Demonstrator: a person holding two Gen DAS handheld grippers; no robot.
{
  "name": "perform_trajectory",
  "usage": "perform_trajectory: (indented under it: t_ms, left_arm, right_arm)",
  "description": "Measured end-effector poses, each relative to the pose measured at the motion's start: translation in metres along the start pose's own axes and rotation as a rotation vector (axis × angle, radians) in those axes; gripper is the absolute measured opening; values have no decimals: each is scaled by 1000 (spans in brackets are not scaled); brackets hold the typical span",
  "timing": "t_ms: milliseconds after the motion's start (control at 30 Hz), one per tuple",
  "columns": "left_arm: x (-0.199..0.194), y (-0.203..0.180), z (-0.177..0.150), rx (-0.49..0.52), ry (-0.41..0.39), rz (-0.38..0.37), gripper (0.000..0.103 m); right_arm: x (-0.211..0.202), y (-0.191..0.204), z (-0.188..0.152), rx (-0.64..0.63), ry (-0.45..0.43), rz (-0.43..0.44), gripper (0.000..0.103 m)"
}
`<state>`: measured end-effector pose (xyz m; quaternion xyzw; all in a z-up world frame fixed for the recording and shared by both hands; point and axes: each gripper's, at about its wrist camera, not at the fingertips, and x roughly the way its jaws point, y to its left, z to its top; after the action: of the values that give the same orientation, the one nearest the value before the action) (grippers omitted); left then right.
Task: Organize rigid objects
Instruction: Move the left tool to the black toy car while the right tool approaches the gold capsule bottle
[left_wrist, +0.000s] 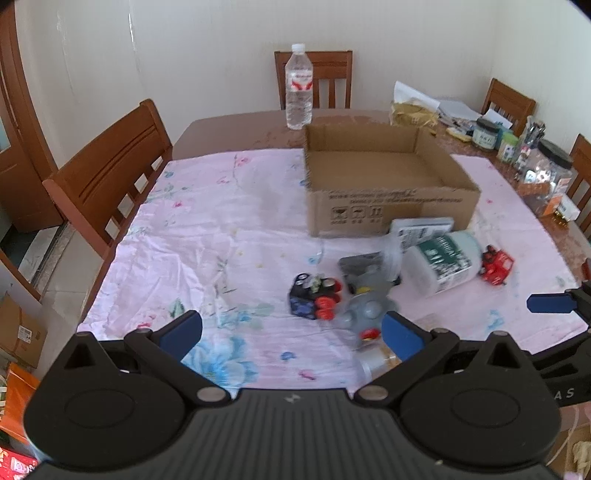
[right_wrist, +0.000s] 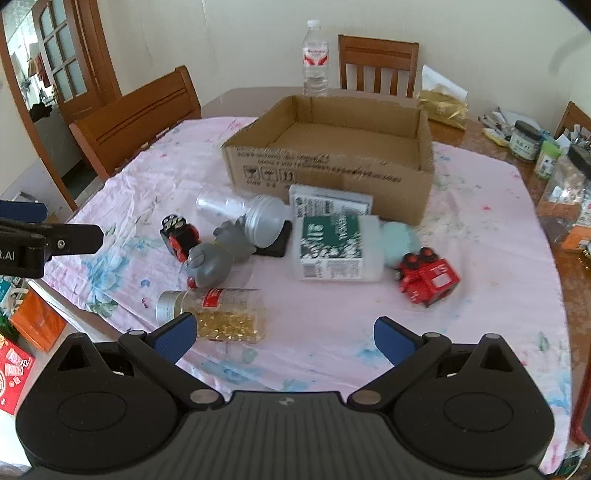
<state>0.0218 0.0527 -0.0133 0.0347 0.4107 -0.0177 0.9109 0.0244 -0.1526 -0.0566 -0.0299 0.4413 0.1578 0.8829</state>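
Note:
An open, empty cardboard box (left_wrist: 388, 184) (right_wrist: 332, 147) stands mid-table. In front of it lie a white bottle with a green label (left_wrist: 439, 262) (right_wrist: 336, 243), a red toy truck (left_wrist: 496, 264) (right_wrist: 426, 275), a grey toy figure (left_wrist: 364, 306) (right_wrist: 210, 258), a black and red toy car (left_wrist: 314, 295) (right_wrist: 179, 234), a clear jar with a silver lid (right_wrist: 240, 218) and a bottle of yellow capsules (right_wrist: 218, 314). My left gripper (left_wrist: 291, 332) is open and empty above the near cloth. My right gripper (right_wrist: 284, 336) is open and empty, just before the capsule bottle.
A pink floral cloth (left_wrist: 207, 236) covers the table. A water bottle (left_wrist: 298, 88) stands behind the box. Jars and clutter (left_wrist: 532, 162) line the right edge. Wooden chairs (left_wrist: 110, 173) stand around the table. Boxes (right_wrist: 22, 332) sit on the floor at left.

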Motion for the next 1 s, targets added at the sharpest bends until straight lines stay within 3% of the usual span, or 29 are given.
perform_trajectory:
  t_ms: [300, 567, 767, 1000]
  left_arm:
    - [32, 38, -1, 30, 54, -4, 103]
    - [54, 52, 2, 78, 81, -49, 103]
    - [65, 46, 10, 114, 87, -107, 103]
    - [84, 30, 19, 161, 93, -159, 103]
  right_arm:
    - [35, 39, 7, -16, 29, 4, 103]
    - [64, 71, 9, -9, 34, -80, 103]
    - [71, 66, 12, 52, 37, -70, 103]
    - [63, 47, 9, 93, 53, -127, 103]
